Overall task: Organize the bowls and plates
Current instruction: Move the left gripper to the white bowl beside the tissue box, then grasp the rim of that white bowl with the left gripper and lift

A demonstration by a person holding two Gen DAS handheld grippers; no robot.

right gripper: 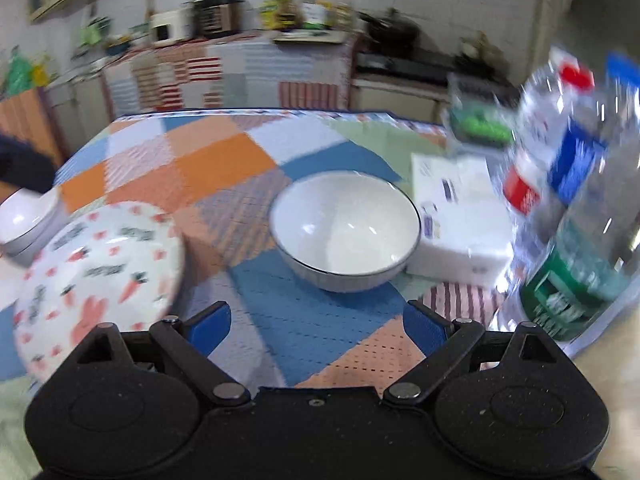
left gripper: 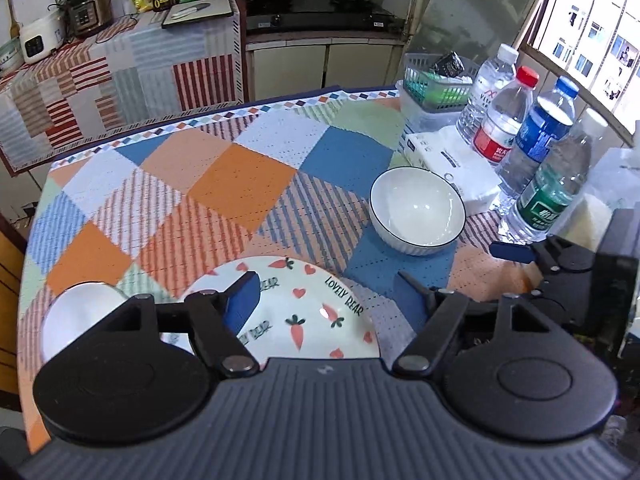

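A white plate with carrots and hearts [left gripper: 308, 312] lies on the checked tablecloth near the front; it also shows in the right wrist view [right gripper: 100, 272]. A white bowl with a dark rim [left gripper: 416, 210] stands to its right, also in the right wrist view [right gripper: 346, 232]. A small white bowl [left gripper: 80, 320] sits at the front left, also in the right wrist view [right gripper: 28, 220]. My left gripper [left gripper: 328, 296] is open above the plate, its left finger over the plate's face. My right gripper [right gripper: 318, 330] is open and empty, short of the dark-rimmed bowl; it shows at the right of the left wrist view [left gripper: 520, 254].
Several water bottles [left gripper: 540, 148] stand along the table's right side by the window. A white tissue pack [left gripper: 452, 168] and a basket on a clear box [left gripper: 436, 84] lie behind the bowl. A counter with cookers and a stove runs along the far wall.
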